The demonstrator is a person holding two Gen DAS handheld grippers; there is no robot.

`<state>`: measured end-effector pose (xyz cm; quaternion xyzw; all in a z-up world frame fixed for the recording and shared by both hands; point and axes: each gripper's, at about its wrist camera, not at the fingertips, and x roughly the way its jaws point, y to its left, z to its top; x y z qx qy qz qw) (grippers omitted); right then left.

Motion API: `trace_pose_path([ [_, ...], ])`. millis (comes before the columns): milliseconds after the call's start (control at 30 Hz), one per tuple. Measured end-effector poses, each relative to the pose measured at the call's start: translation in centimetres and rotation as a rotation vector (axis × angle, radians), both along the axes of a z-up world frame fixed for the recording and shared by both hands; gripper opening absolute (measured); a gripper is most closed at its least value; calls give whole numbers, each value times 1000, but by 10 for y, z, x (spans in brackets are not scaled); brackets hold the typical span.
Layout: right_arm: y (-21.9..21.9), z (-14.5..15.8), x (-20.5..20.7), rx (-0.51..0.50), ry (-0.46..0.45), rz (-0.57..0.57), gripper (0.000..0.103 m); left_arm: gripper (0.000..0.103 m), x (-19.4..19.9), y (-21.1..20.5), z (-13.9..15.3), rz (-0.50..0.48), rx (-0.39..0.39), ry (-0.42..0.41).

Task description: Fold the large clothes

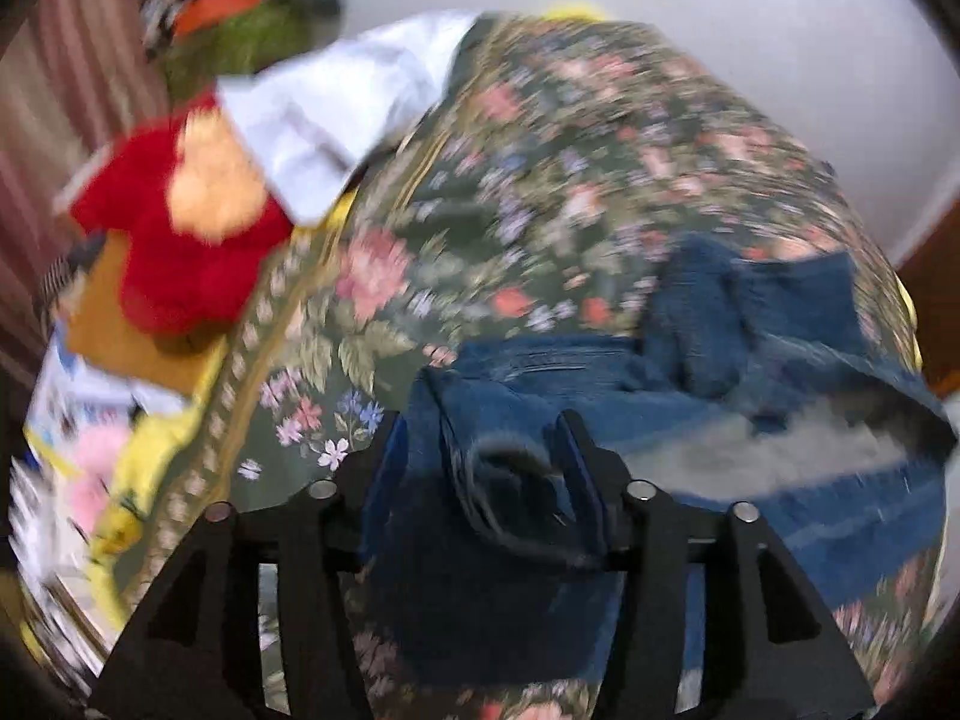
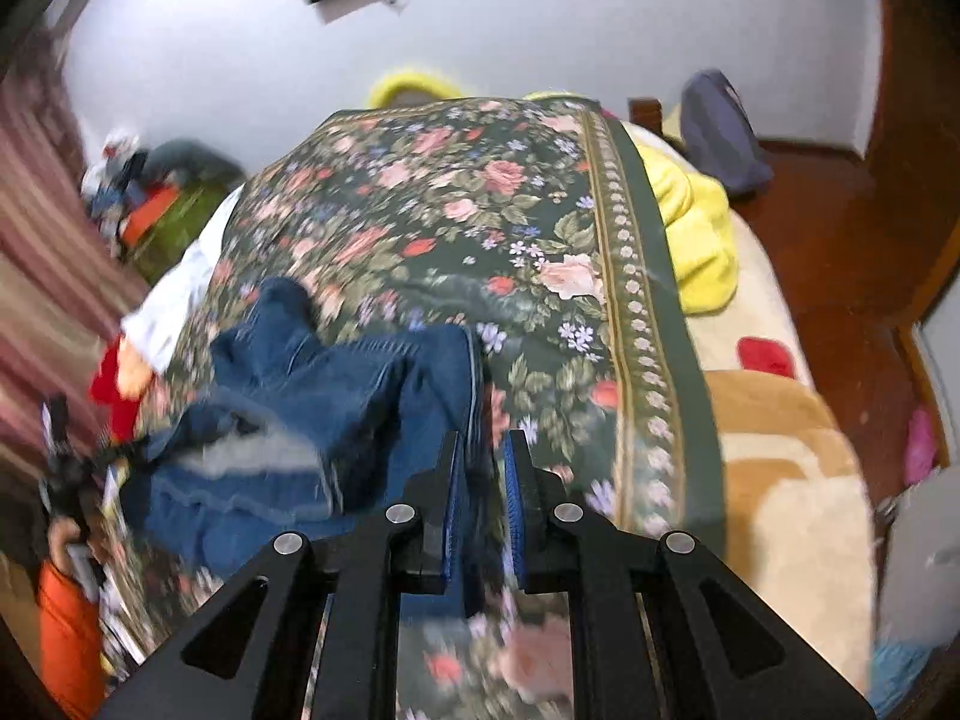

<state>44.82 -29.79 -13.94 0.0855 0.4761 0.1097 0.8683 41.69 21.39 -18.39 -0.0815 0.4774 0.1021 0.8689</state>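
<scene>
Blue denim jeans [image 1: 750,360] lie bunched on a dark green floral bedspread [image 1: 510,180]. My left gripper [image 1: 480,450] is shut on a thick fold of the denim, which fills the gap between the fingers and hangs over them. In the right wrist view the jeans [image 2: 312,384] stretch from the left to my right gripper [image 2: 483,450], whose blue-padded fingers [image 2: 519,480] are shut on the thin edge of the denim. The bedspread [image 2: 456,210] runs away toward the wall. Both views are motion-blurred.
A red and orange plush toy [image 1: 192,228] and a white garment [image 1: 336,114] lie at the bed's left edge. A yellow blanket [image 2: 696,228] and a cream and tan blanket [image 2: 780,480] lie right of the bedspread. A striped curtain [image 2: 42,276] hangs left. Wooden floor [image 2: 840,252] shows right.
</scene>
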Motion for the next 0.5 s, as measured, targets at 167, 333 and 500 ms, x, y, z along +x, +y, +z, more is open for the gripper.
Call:
trace_pose_path([
  [167,24,25,-33,-60,-61,101,10,81,-36,-44,41,-118,131,-113],
  [333,58,31,-50,-34,-77,198,10,86,-51,-94,33,-280,195,-84],
  [500,100,5,-50,-47,-34,287,10,87,-50,-131,-15,-399,193,5],
])
